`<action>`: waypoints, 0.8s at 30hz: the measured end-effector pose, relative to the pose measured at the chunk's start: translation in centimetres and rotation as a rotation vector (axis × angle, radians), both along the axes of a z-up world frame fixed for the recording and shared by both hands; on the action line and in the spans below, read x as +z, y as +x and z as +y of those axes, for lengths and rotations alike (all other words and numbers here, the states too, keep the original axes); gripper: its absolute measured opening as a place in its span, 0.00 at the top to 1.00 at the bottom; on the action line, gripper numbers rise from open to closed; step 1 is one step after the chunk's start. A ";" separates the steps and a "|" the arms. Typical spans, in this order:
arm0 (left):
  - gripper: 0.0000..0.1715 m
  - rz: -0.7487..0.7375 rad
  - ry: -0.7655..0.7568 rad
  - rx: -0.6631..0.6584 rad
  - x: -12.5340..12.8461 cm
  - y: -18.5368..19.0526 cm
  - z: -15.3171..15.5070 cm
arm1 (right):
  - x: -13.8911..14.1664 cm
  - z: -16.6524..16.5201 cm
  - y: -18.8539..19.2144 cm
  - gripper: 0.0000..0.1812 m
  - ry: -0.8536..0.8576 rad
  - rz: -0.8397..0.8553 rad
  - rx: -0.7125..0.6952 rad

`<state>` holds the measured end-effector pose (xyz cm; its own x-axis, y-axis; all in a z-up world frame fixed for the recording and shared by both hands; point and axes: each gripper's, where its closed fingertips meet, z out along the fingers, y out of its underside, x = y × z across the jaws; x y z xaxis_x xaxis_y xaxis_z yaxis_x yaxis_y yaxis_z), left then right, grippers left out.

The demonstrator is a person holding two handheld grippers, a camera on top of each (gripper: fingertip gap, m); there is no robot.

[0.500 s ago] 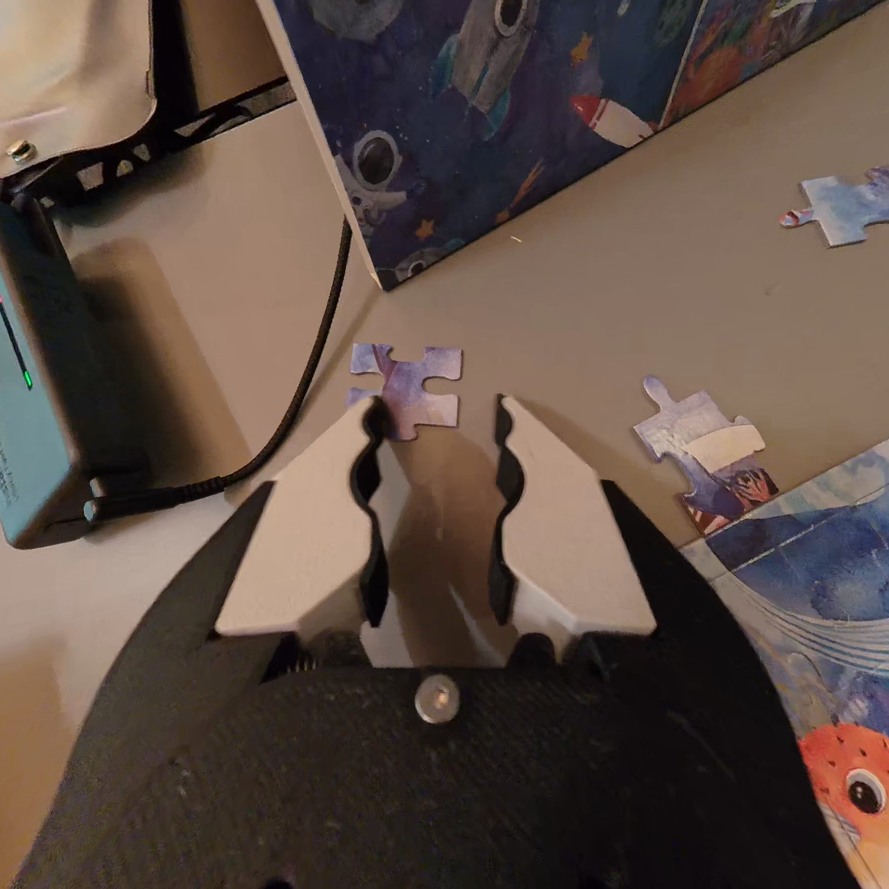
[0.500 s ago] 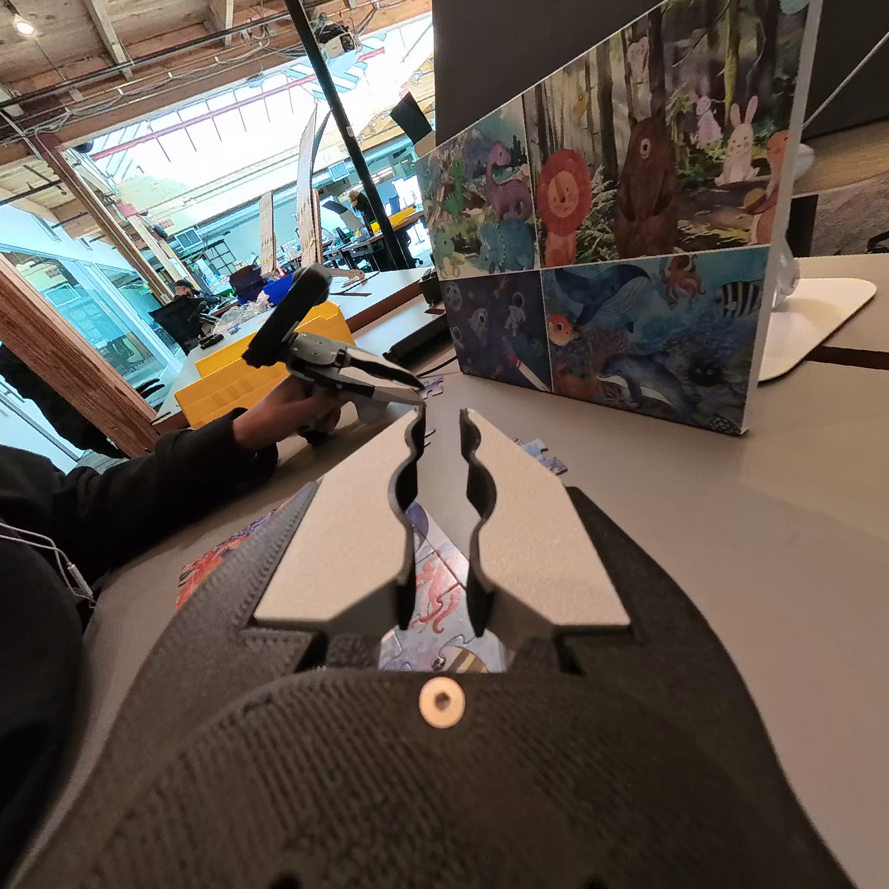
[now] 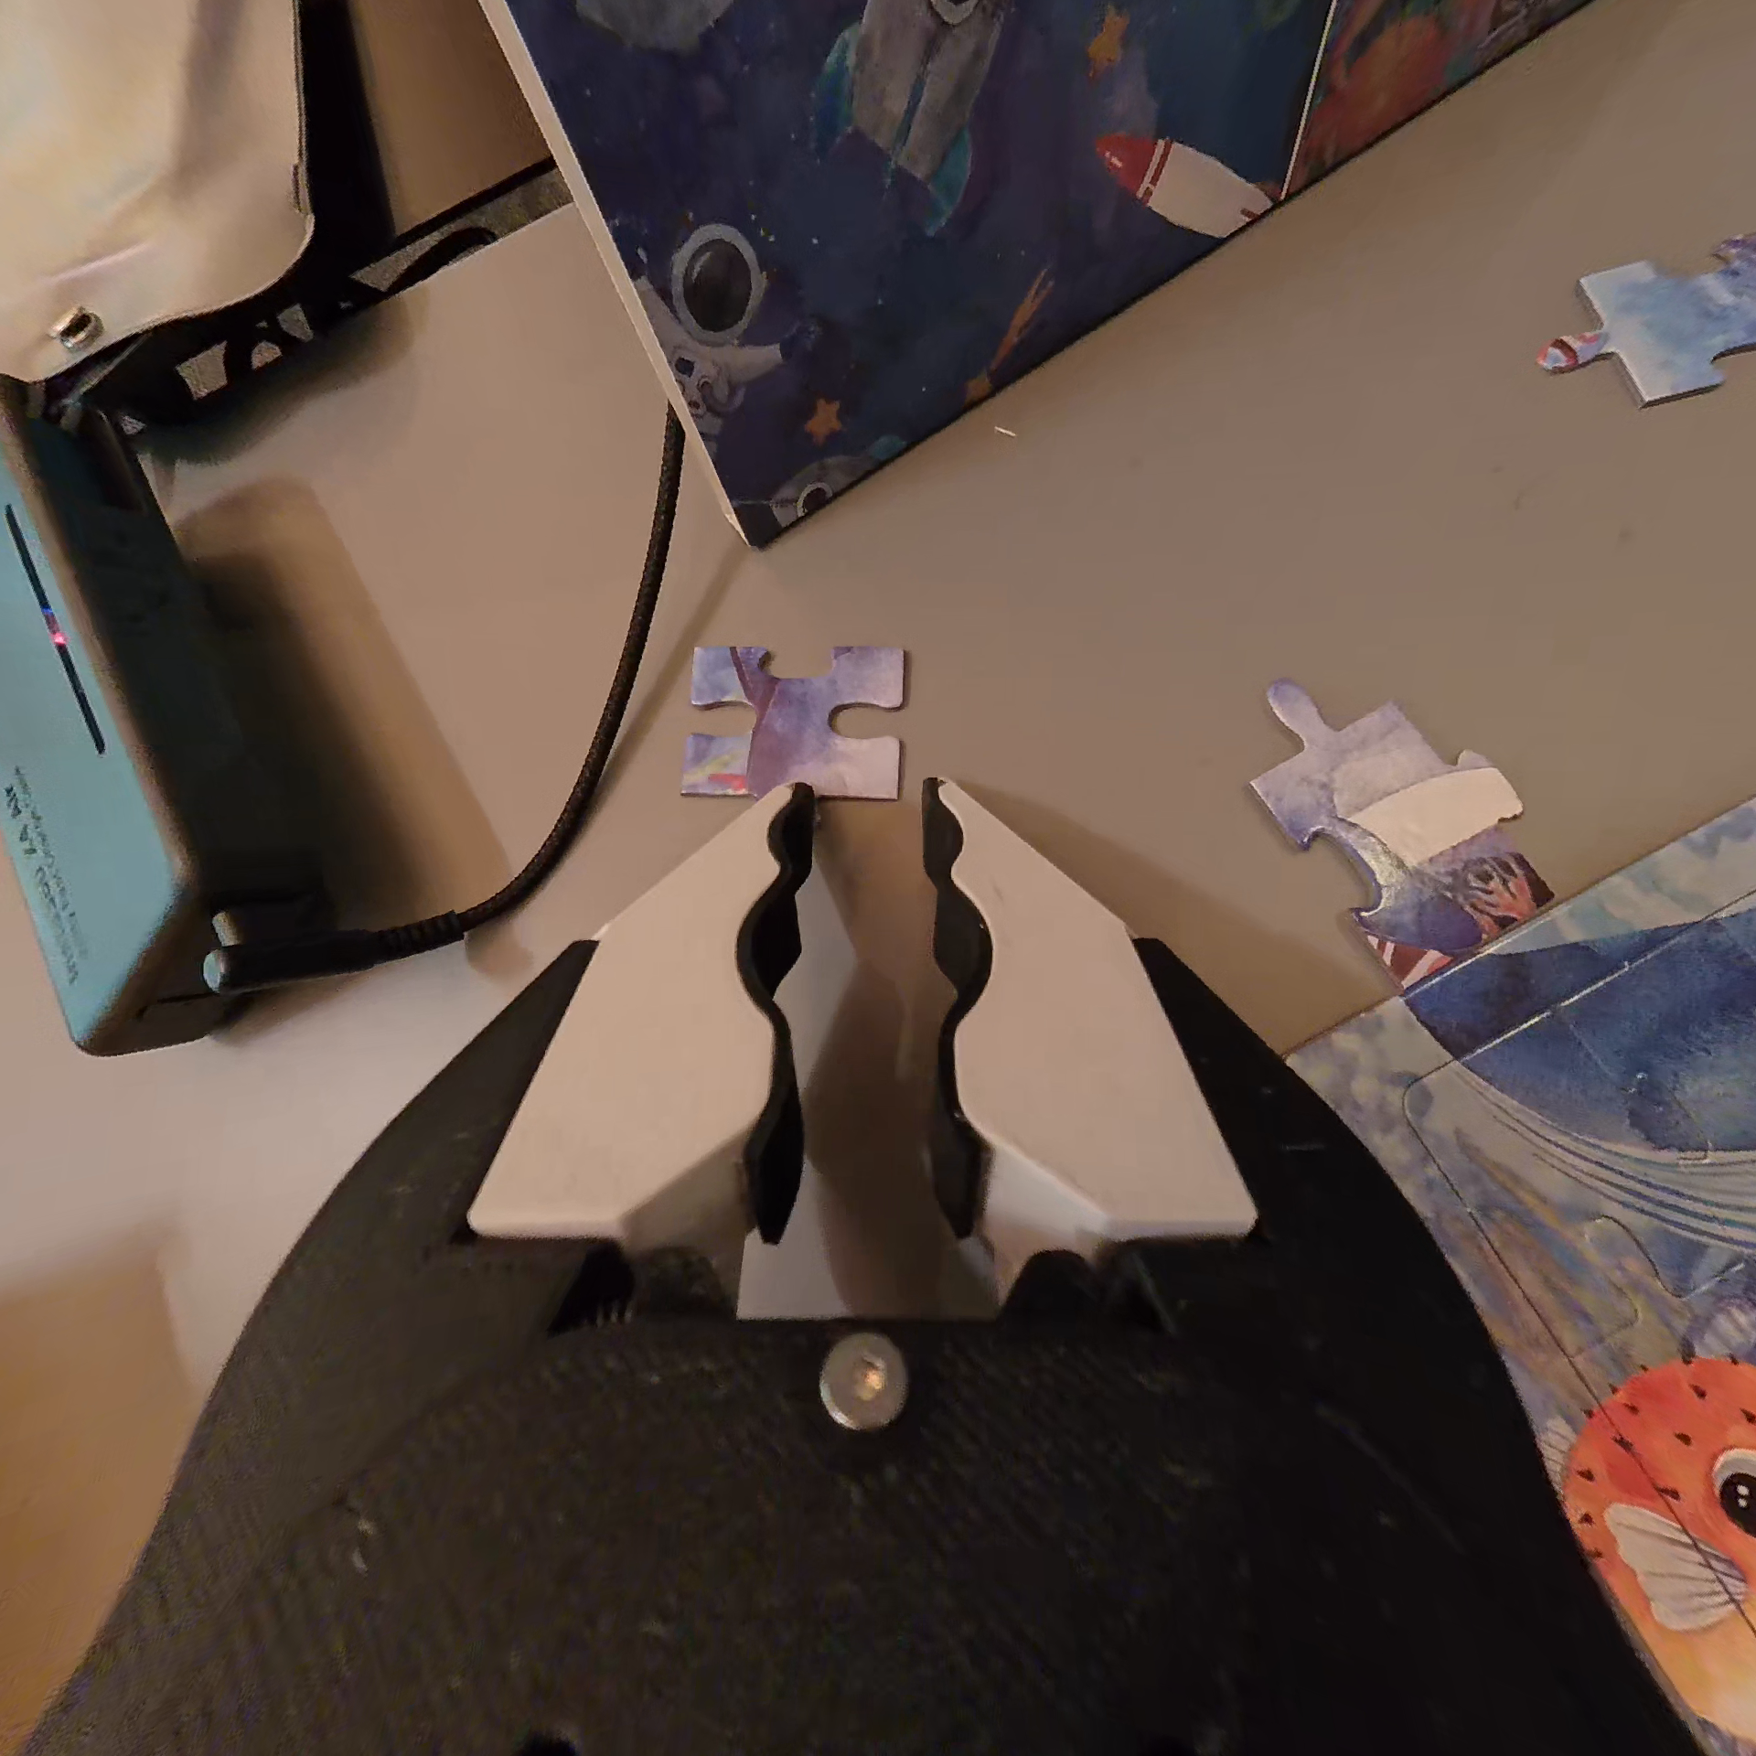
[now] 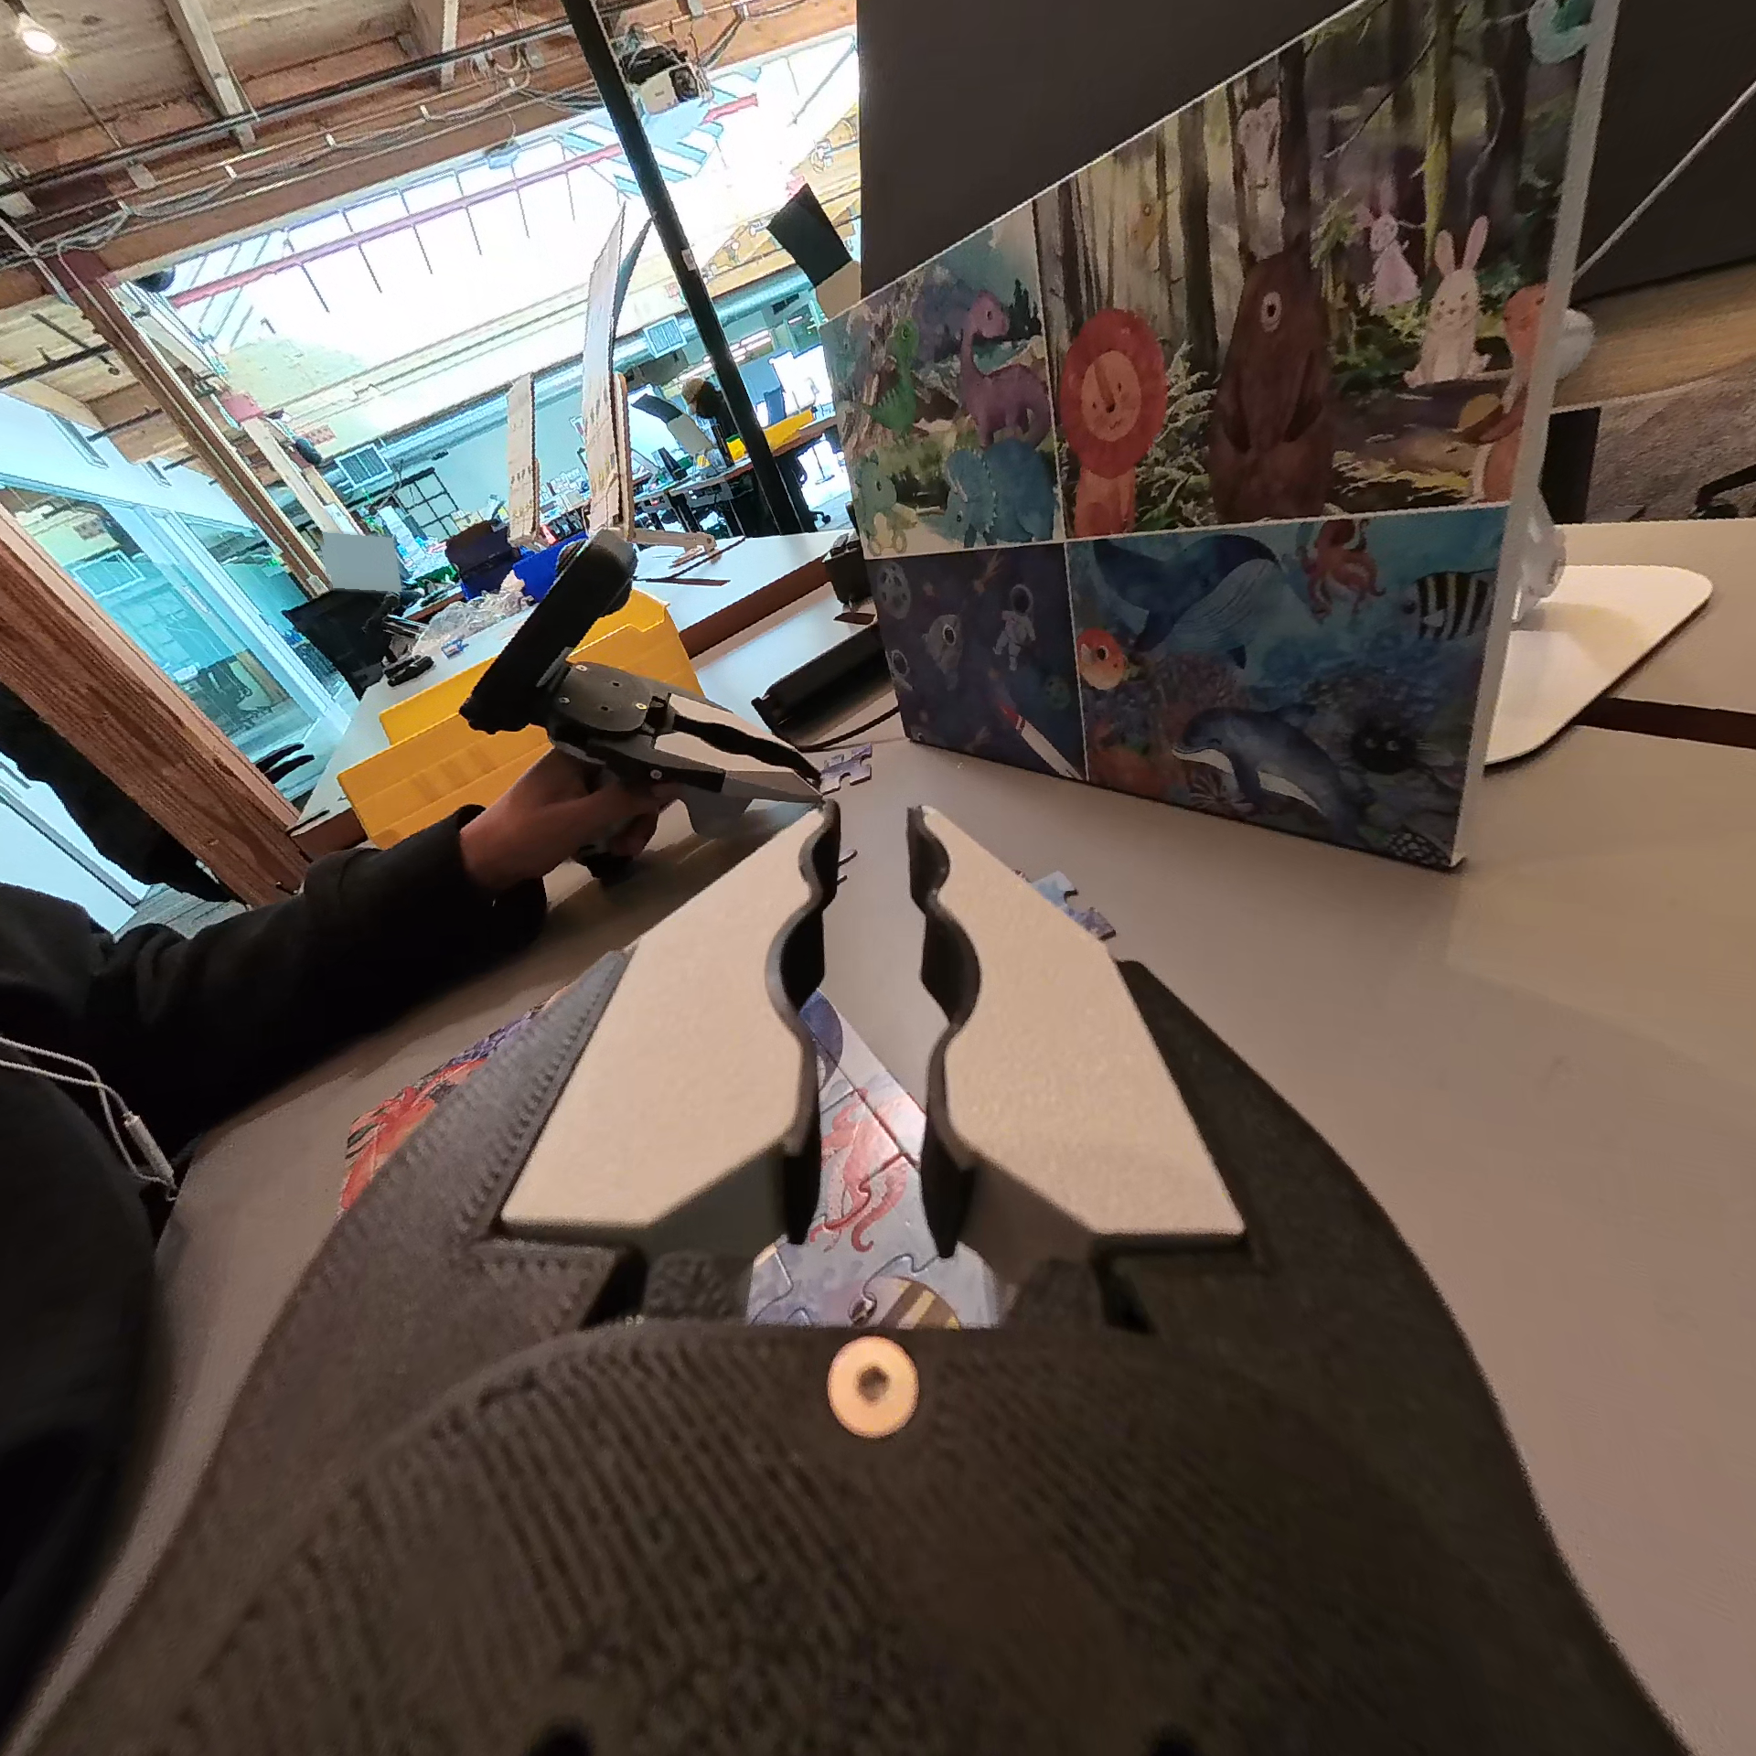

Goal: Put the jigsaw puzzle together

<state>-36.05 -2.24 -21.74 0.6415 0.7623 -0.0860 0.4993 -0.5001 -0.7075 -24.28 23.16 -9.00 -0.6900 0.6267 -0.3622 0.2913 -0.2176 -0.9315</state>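
Behind the grey table (image 4: 1425,1093) a wide workshop hall opens, with wooden ceiling beams, bright windows and a yellow plastic bin (image 4: 532,722) on another desk. On the table stands upright a large picture box with four painted scenes (image 4: 1188,532), and its dark blue space side (image 3: 950,238) shows in the left wrist view. Near the person lies the partly joined ocean jigsaw with a blue whale and an orange fish (image 3: 1568,1140); in the right wrist view most of it is hidden under the right gripper (image 4: 872,825), whose fingers are slightly apart and hold nothing. A teal flat device (image 3: 66,760) with a braided black cable (image 3: 608,741) sits at the left side. The left gripper (image 3: 867,787) is also spread a little and empty; its tips are just at the near edge of a small purple-blue loose piece (image 3: 808,722), and it seems the left tip touches it, but I cannot be sure. A loose piece with white and blue (image 3: 1397,827) touches the jigsaw's corner. Another light blue loose piece (image 3: 1663,333) lies well apart, near the box.
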 end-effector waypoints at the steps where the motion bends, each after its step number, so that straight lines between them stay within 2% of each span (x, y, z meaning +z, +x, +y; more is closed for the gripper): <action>1: 0.87 0.004 -0.005 0.001 0.0 0.0 0.0 | 0.0 0.0 0.0 0.93 0.001 0.000 0.000; 24: 0.86 0.014 -0.017 0.002 0.0 0.0 -0.1 | -0.1 0.0 0.0 0.93 0.003 -0.001 -0.002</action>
